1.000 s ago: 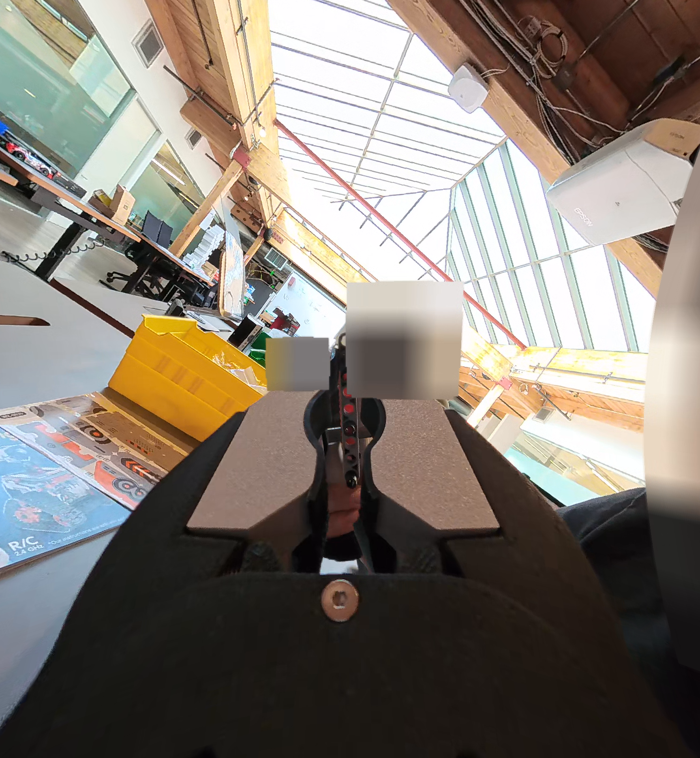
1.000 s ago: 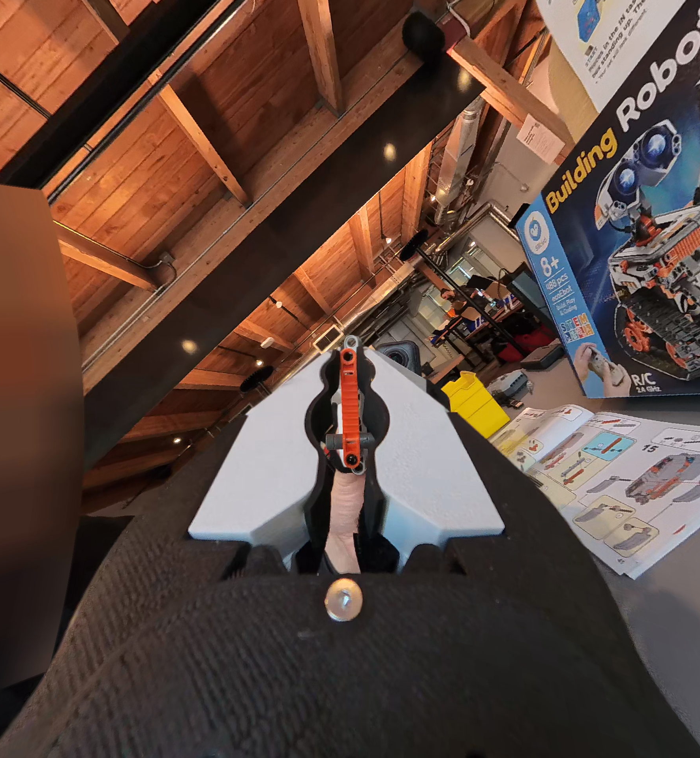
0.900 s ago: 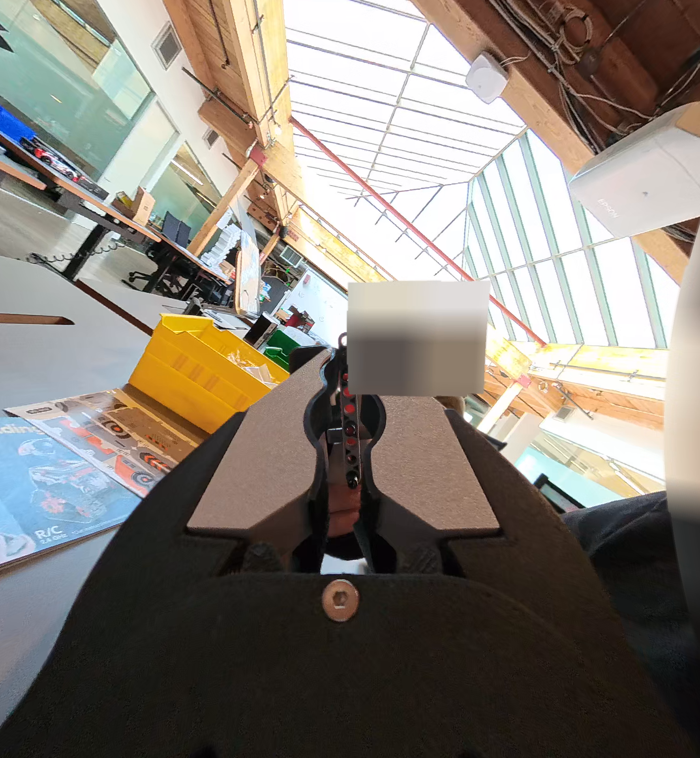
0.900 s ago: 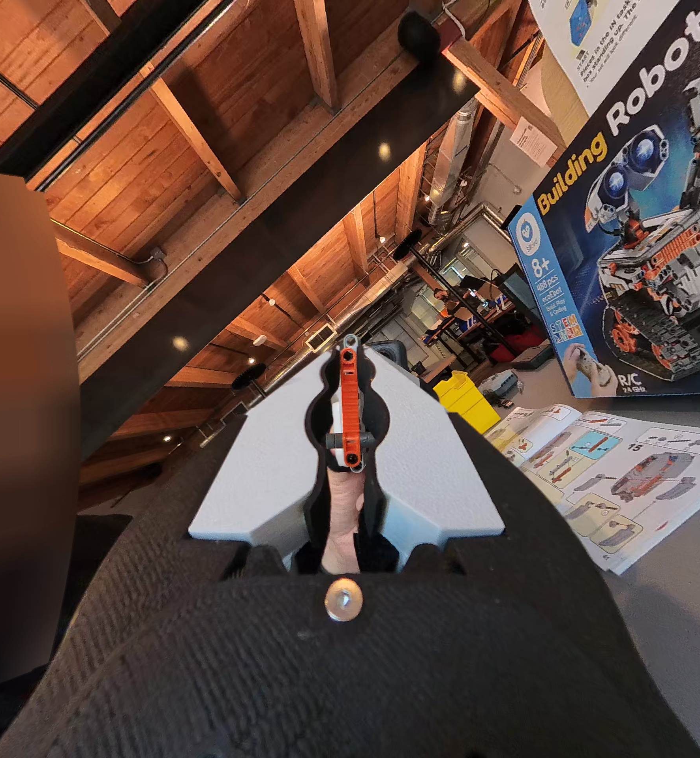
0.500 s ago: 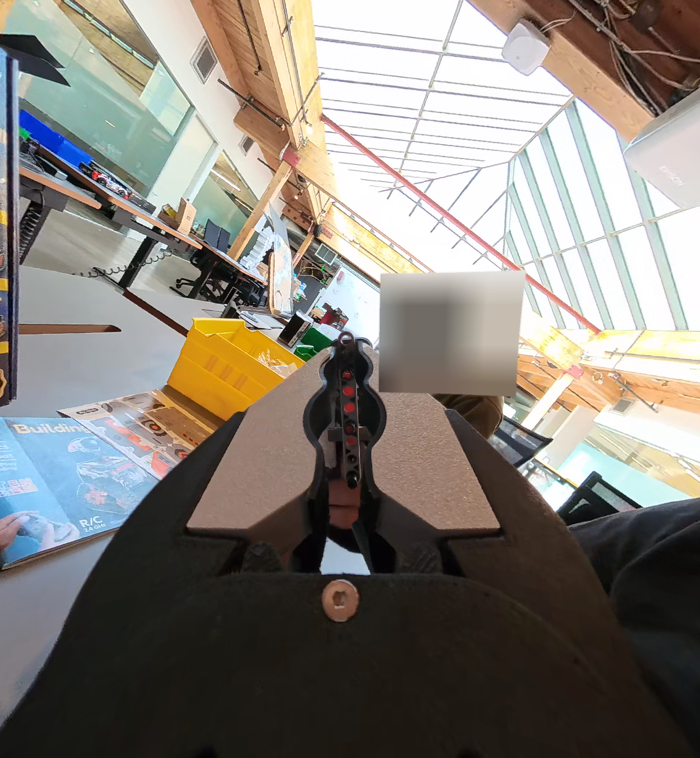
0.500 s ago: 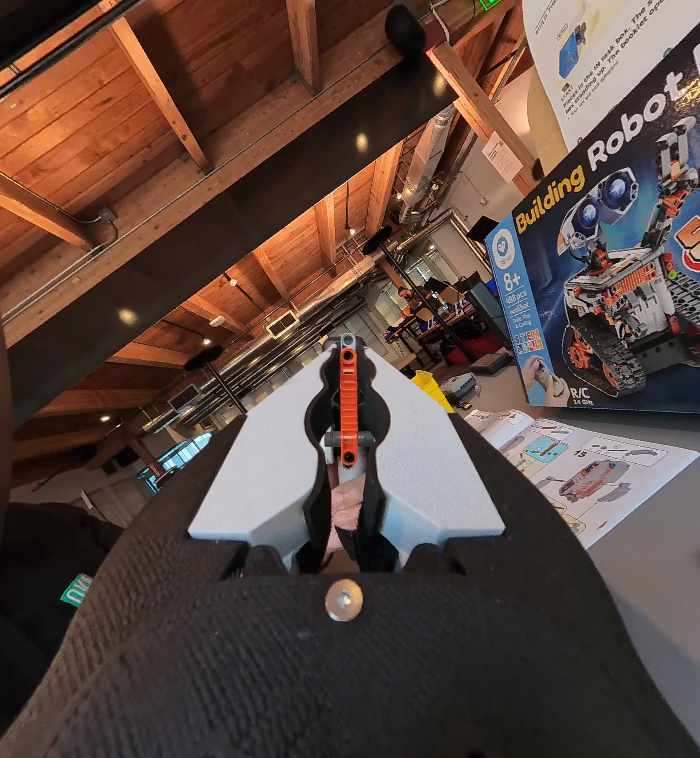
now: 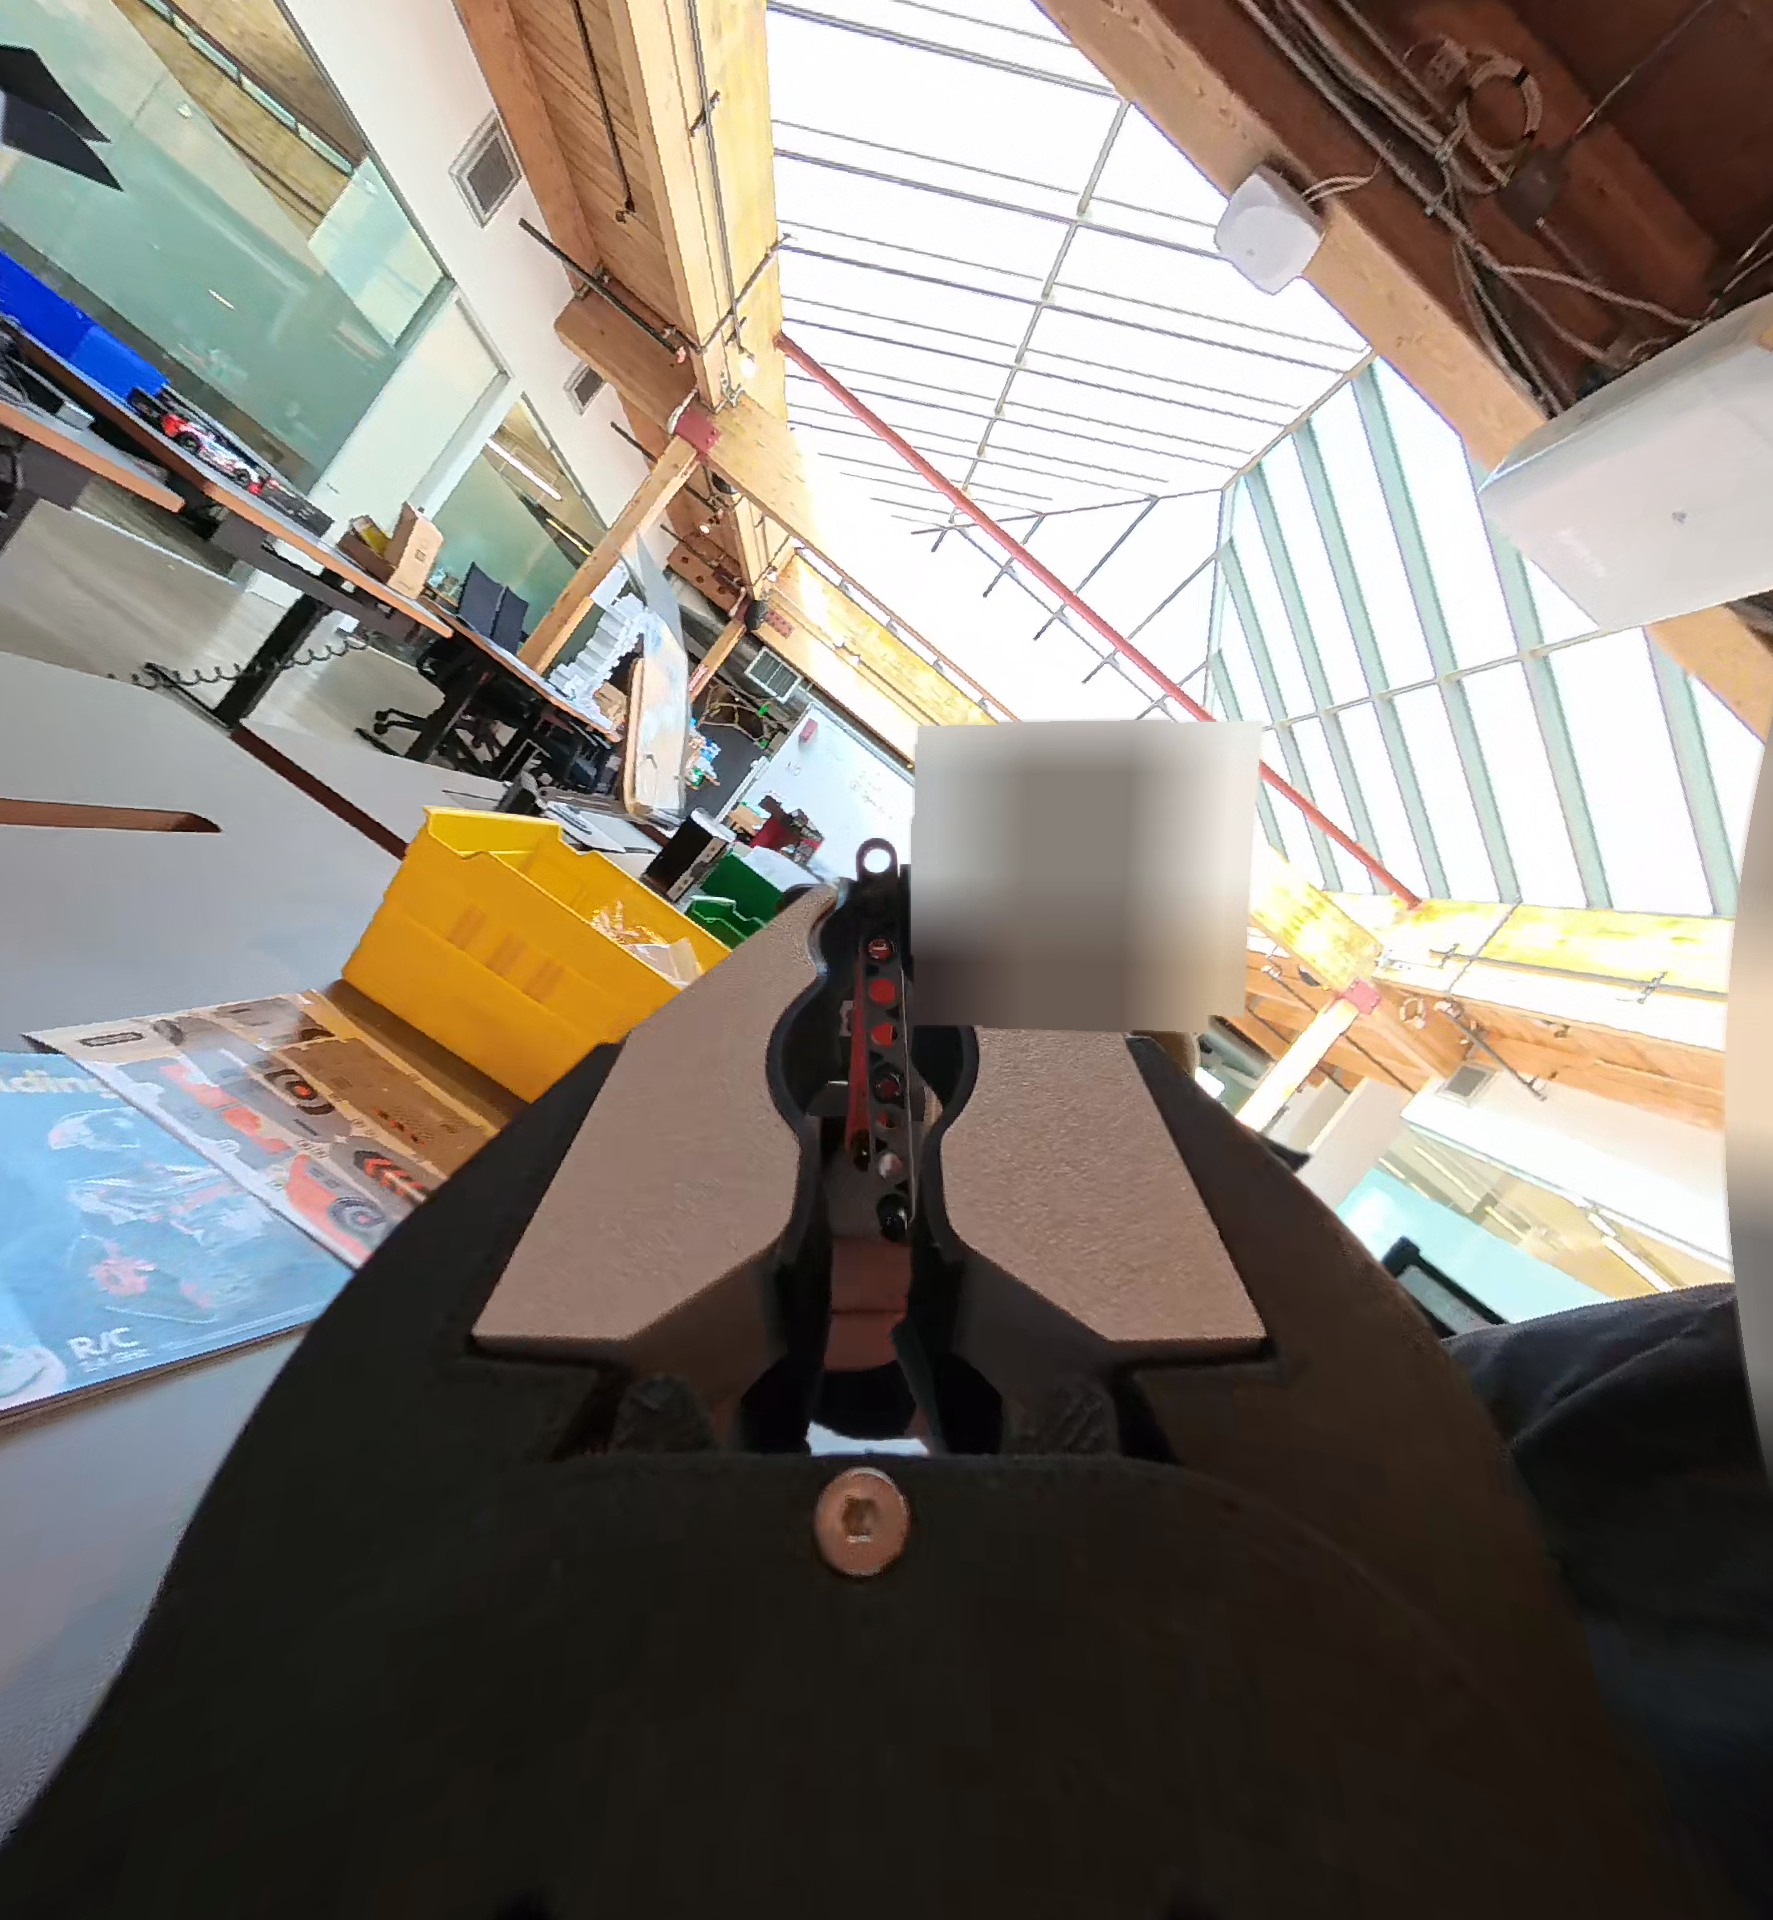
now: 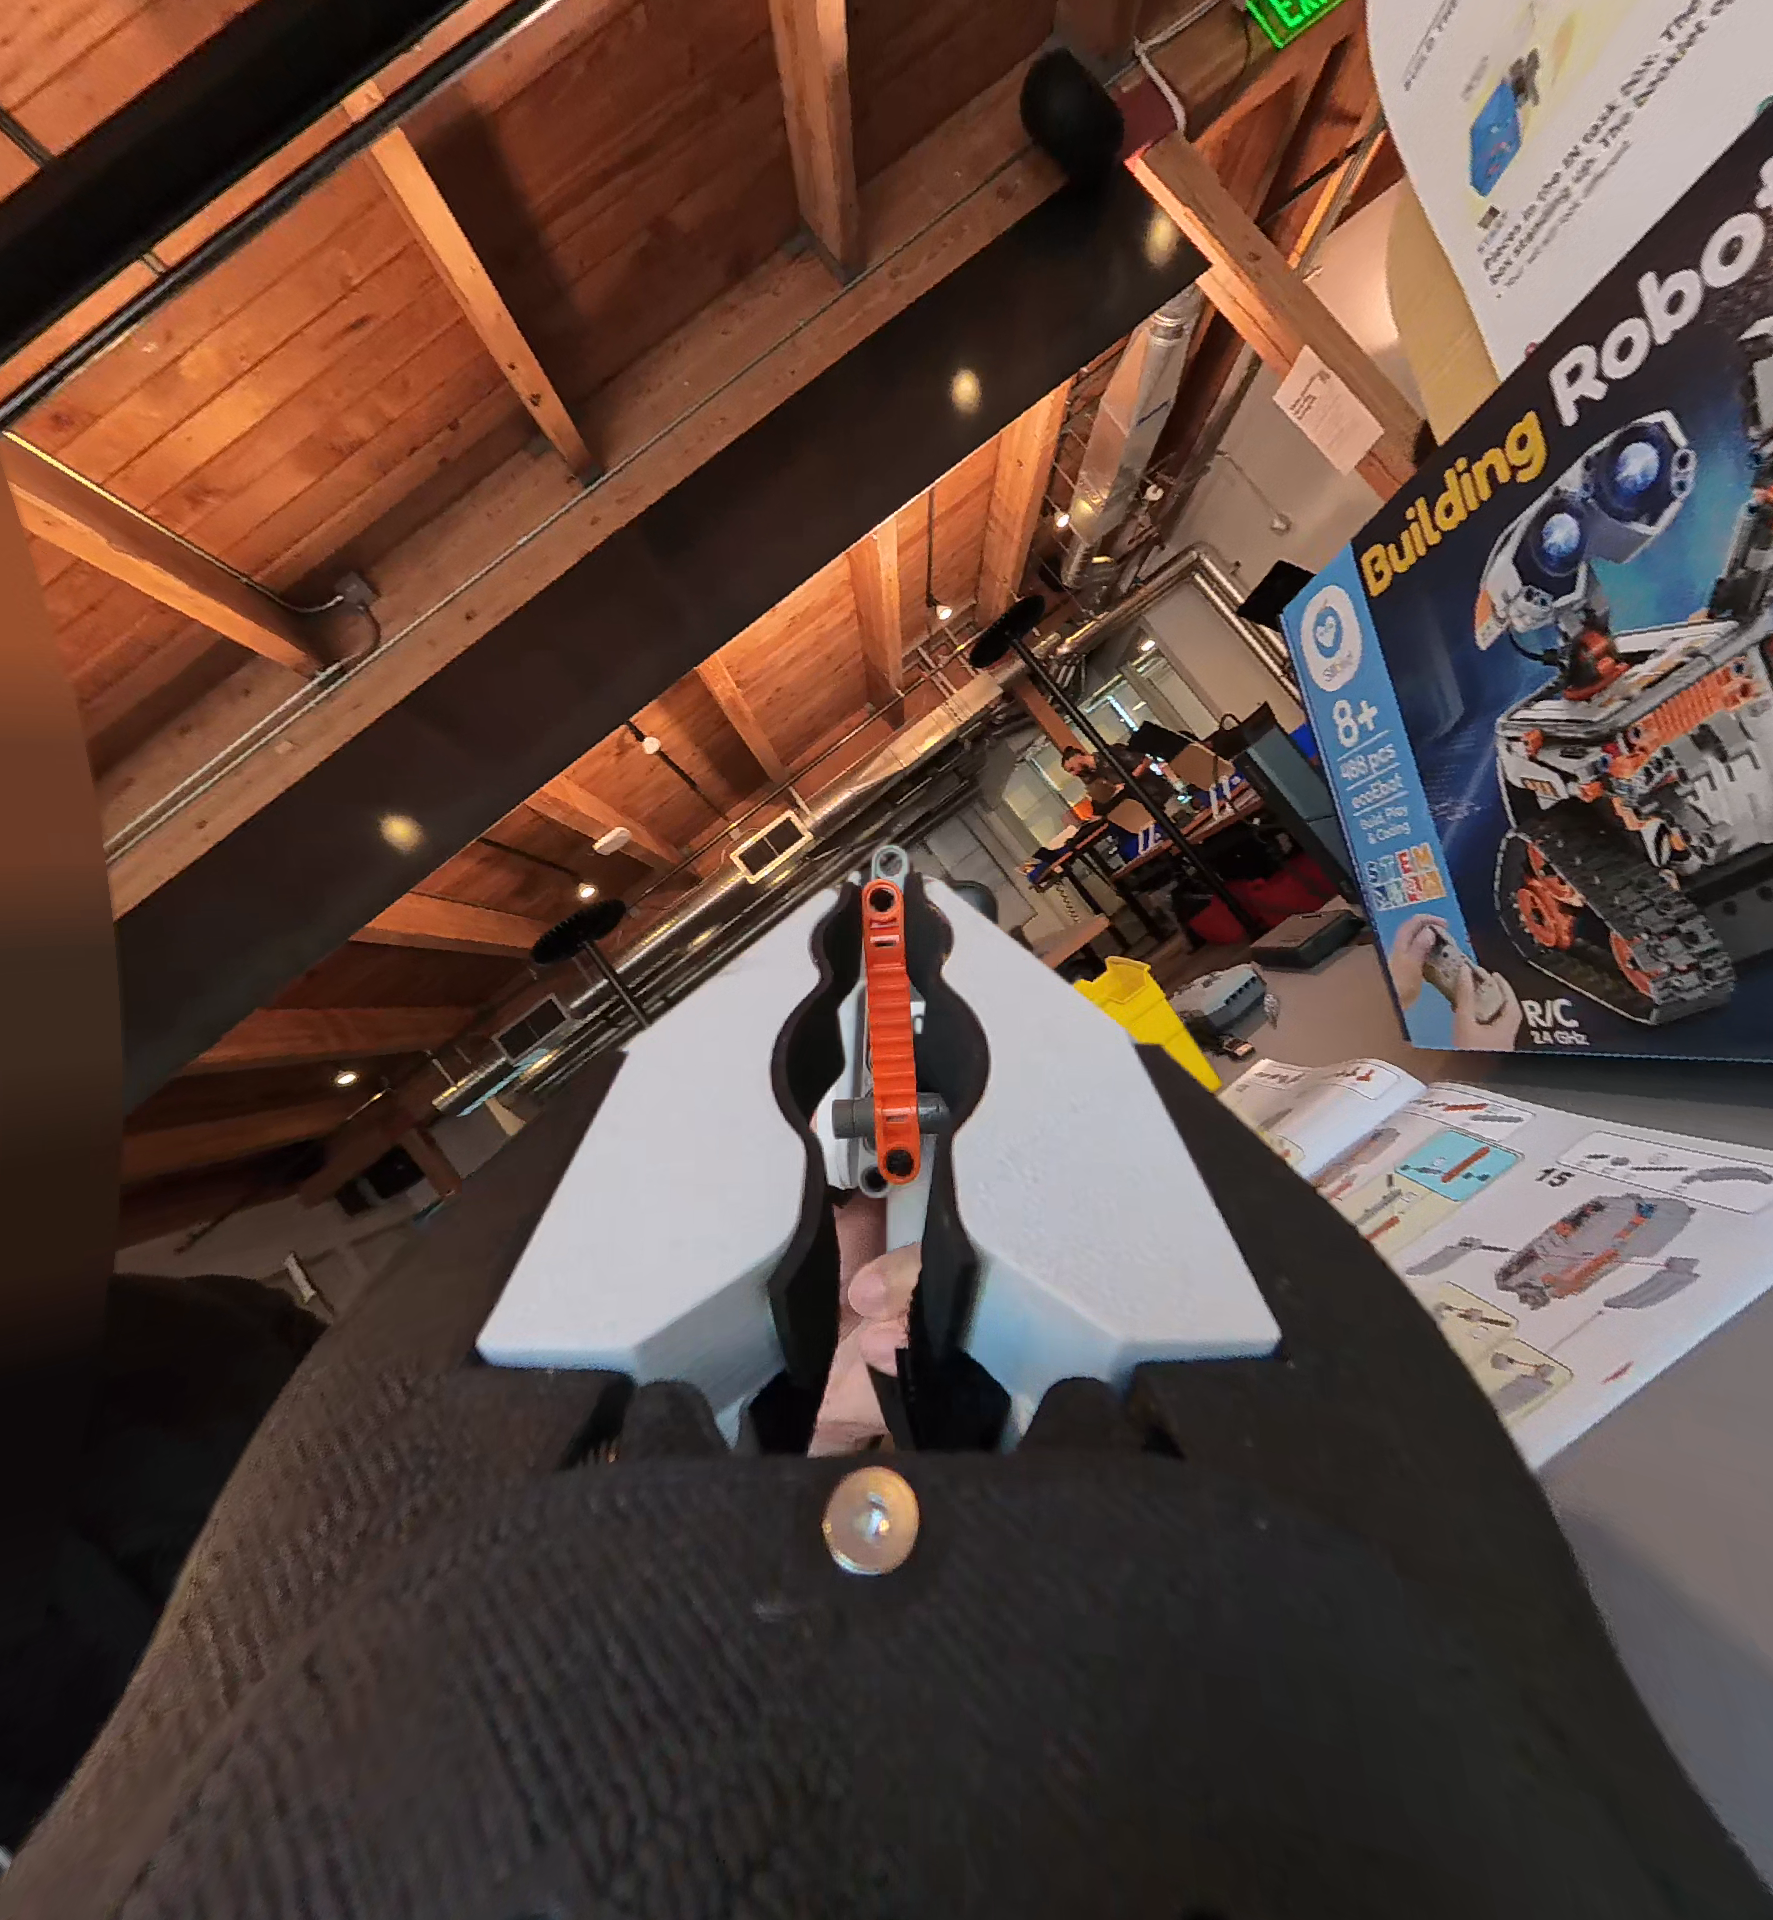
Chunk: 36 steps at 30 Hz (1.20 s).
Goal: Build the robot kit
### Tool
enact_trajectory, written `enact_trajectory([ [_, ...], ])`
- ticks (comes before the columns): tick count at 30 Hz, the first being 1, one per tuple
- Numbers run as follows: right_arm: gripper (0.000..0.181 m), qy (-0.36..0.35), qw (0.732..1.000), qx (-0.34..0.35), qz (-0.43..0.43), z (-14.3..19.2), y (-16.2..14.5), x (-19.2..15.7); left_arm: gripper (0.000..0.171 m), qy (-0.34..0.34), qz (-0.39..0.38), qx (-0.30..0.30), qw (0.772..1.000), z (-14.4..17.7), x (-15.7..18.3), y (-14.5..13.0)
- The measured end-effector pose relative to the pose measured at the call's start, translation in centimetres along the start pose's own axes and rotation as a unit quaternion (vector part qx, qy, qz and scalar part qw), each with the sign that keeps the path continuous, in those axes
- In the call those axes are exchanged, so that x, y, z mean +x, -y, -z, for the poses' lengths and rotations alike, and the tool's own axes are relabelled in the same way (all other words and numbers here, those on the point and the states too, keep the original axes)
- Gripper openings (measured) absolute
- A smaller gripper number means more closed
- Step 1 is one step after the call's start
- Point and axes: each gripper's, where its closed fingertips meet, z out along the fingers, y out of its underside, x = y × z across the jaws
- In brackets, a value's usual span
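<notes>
Evidently both the left gripper [image 7: 866, 1049] and right gripper [image 8: 887, 1039] have jaws closed on one thin toy beam assembly [image 8: 888, 1039], which looks light, stiff and slippery, best pinched flat-sided.

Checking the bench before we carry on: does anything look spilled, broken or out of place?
Nothing stands out. The instruction booklet lies open and flat beside the upright kit box, and the yellow bin sits level. Each gripper is shut on a small beam assembly.
</notes>
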Motion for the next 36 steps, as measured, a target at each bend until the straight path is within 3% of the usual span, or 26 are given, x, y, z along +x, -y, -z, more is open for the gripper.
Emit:
enact_trajectory([
  [5, 0.007, 0.016, 1.000, 0.006, -0.023, 0.0, -0.1, -0.2, 0.005, -0.012, 0.015, 0.007, 1.000, 0.0, 0.1, 0.0],
  [14, 0.007, 0.011, 1.000, 0.012, 0.016, 0.0, 0.0, -0.4, 0.005, -0.010, 0.019, 0.019, 1.000, -0.2, 0.3, -0.1],
  [22, 0.006, -0.022, 0.993, -0.093, 0.073, 0.1, -0.7, -0.2, 0.005, 0.005, -0.030, -0.064, 0.998, 0.0, 0.3, -1.0],
  [27, 0.006, -0.014, 0.991, -0.125, 0.036, 0.4, -0.9, -0.2, 0.004, 0.004, -0.029, -0.095, 0.995, 0.1, 0.3, -1.4],
  [33, 0.013, 0.015, 0.994, -0.108, -0.002, 0.6, -0.2, -0.5, 0.005, -0.019, 0.015, -0.077, 0.997, 0.2, 0.3, -1.0],
  [36, 0.018, 0.001, 0.990, -0.136, 0.026, 0.9, -0.8, 0.1, 0.005, -0.011, 0.016, -0.060, 0.998, 0.8, -0.3, -0.1],
])
